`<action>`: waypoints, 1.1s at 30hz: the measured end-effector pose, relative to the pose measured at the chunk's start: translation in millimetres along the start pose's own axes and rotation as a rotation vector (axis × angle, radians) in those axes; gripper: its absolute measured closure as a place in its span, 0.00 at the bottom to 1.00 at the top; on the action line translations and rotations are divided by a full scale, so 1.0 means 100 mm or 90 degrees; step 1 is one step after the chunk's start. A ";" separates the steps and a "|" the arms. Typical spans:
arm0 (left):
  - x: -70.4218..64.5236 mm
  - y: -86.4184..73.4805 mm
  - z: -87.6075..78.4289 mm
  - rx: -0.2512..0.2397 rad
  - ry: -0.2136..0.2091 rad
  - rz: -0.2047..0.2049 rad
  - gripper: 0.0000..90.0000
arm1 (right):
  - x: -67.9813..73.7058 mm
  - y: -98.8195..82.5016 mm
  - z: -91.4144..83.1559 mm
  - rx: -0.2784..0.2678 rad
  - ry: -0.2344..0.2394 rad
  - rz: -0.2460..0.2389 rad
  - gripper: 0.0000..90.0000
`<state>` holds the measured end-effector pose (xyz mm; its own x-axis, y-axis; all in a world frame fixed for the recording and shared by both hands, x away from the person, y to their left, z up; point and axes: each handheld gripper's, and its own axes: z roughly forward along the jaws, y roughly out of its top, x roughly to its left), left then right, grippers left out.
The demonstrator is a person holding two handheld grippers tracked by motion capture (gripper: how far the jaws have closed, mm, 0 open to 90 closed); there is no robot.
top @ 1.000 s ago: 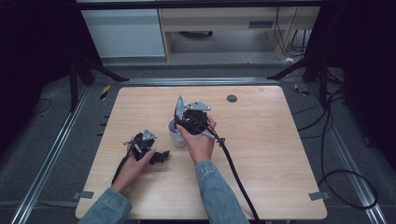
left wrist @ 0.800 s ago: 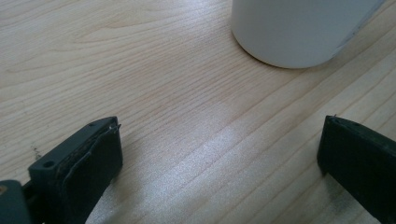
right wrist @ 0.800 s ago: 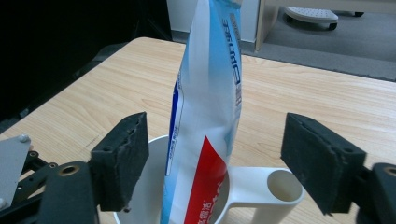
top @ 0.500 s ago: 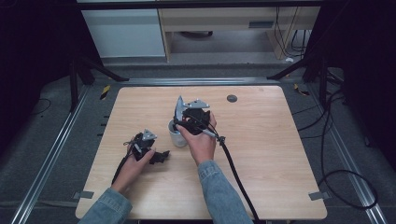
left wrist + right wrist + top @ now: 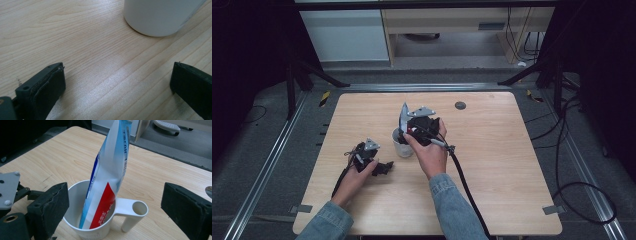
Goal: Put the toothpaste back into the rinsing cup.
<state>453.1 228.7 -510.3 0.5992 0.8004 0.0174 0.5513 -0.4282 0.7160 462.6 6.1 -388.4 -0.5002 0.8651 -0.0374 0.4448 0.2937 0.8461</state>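
Right tool (image 5: 115, 202) jaws just been opening, releasing toothpaste tube (image 5: 110, 172) now leaning in white cup (image 5: 100, 220). Left tool (image 5: 117, 82) sitting open, empty. Tube looking light, soft, slippery; regrip by stiff top end.

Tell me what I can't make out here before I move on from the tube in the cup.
- Tube: its top is cut off by the upper edge of the right gripper view; its lower end is hidden inside the cup.
- Print on the tube: too blurred to read.
- Cup in the left gripper view: cut off by the upper edge.
- Small dark disc on the table, high view: too small to identify.
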 end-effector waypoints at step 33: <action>-0.01 0.01 0.01 0.003 0.000 0.002 0.00 | -0.45 -0.29 -0.41 0.031 -0.050 -0.005 0.07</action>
<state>453.7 227.4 -510.1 0.6012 0.7988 0.0199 0.5519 -0.4331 0.7126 441.7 -58.2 -389.3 -0.4447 0.8914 -0.0879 0.4777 0.3190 0.8186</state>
